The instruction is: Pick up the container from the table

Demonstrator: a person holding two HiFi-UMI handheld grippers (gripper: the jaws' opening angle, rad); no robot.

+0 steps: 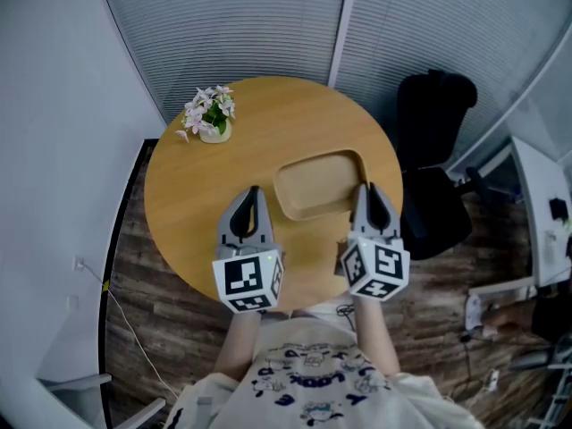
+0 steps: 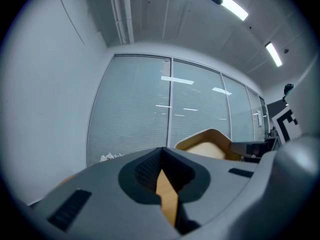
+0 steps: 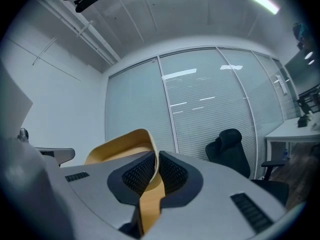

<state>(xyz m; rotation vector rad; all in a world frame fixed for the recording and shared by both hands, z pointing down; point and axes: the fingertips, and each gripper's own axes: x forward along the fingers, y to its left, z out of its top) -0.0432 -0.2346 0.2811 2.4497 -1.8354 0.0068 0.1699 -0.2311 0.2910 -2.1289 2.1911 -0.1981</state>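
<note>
The container (image 1: 317,184) is a shallow light-wood tray with rounded corners on the round wooden table (image 1: 192,208). My right gripper (image 1: 368,190) sits at the tray's right rim. In the right gripper view the rim of the container (image 3: 120,146) runs between the jaws of that gripper (image 3: 152,166), which are shut on it. My left gripper (image 1: 252,195) is just left of the tray, apart from it. In the left gripper view its jaws (image 2: 161,156) meet at the tips with nothing in them, and the container (image 2: 207,146) shows to the right. Whether the tray is off the table I cannot tell.
A small pot of pale flowers (image 1: 212,114) stands at the table's far left. A black office chair (image 1: 433,150) is close to the table's right side, with a white desk (image 1: 541,204) beyond. Window blinds run along the back. The floor is dark wood.
</note>
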